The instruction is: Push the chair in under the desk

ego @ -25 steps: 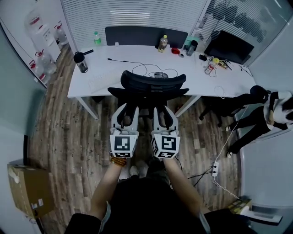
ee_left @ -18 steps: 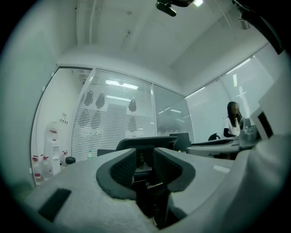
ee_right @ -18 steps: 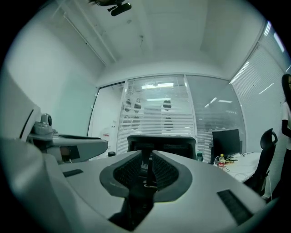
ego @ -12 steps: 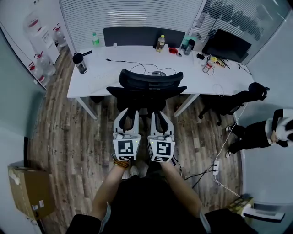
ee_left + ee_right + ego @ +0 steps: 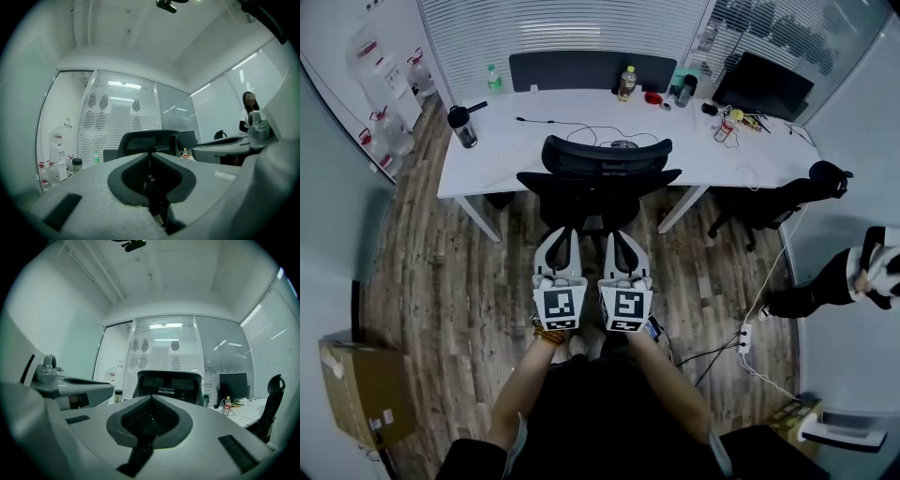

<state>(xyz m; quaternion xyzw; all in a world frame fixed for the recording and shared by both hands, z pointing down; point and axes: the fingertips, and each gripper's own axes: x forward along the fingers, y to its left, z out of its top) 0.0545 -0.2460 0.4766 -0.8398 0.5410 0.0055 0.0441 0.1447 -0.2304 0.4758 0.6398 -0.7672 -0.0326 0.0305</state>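
The black mesh office chair (image 5: 598,185) stands at the white desk (image 5: 516,152), its seat partly under the desk edge and its back toward me. Both grippers hang side by side just behind the chair, apart from it. My left gripper (image 5: 563,232) is closing, its tips met and nothing between them. My right gripper (image 5: 615,235) is shut and empty. In the left gripper view the chair's headrest (image 5: 143,139) rises beyond the joined tips of the left gripper (image 5: 150,151). The right gripper view shows the chair back (image 5: 169,382) straight ahead of the right gripper (image 5: 151,397).
On the desk are a black tumbler (image 5: 466,127), bottles (image 5: 625,83), cables and a monitor (image 5: 765,89). A second black chair (image 5: 769,202) and a person (image 5: 867,270) are at the right. A power strip (image 5: 744,338) lies on the floor, a cardboard box (image 5: 356,394) at the left.
Both grippers drew back from the chair toward me and their jaws closed. The person at the right moved further right and down in the view.
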